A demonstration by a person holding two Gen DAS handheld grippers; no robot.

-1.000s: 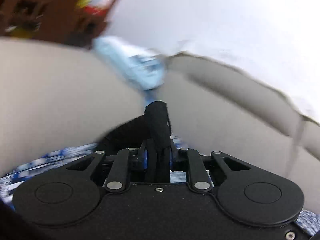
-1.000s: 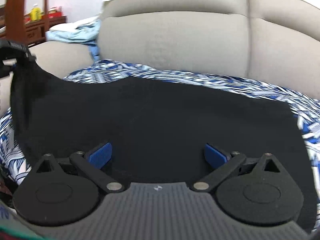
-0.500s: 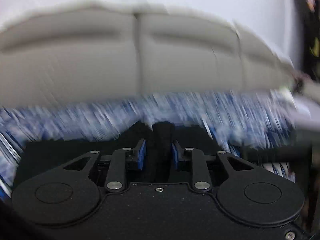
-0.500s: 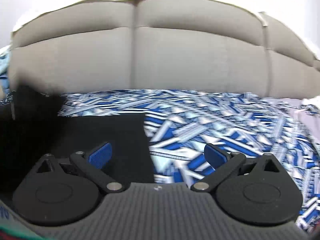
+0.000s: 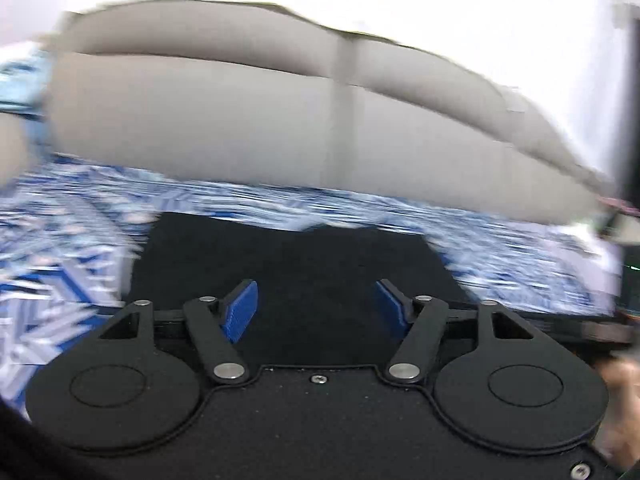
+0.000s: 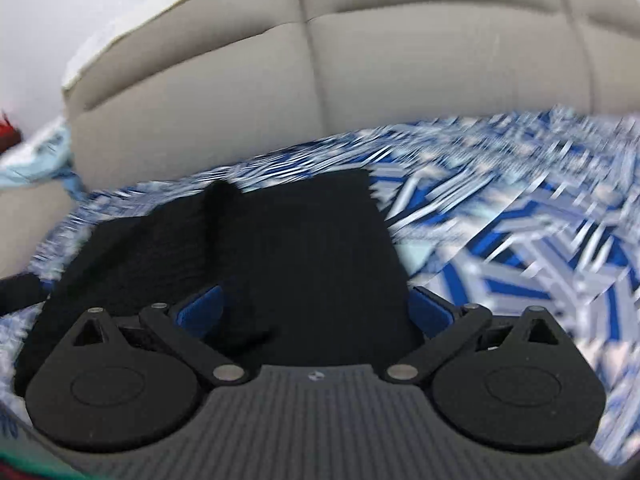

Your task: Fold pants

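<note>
The black pants lie folded into a compact block on the blue and white patterned cover of the sofa seat. My left gripper is open and empty just above their near edge. In the right wrist view the pants show a raised fold ridge on their left part. My right gripper is open and empty over their near edge, with the cloth lying between its spread blue pads.
The grey sofa backrest rises right behind the patterned cover. A light blue cloth lies on the left armrest. A dark object stands at the right edge of the left wrist view.
My left gripper carried a pants end across, then opened and let it go. The pants went from a long spread to a short folded block. My right gripper stayed open and shifted back over the pants.
</note>
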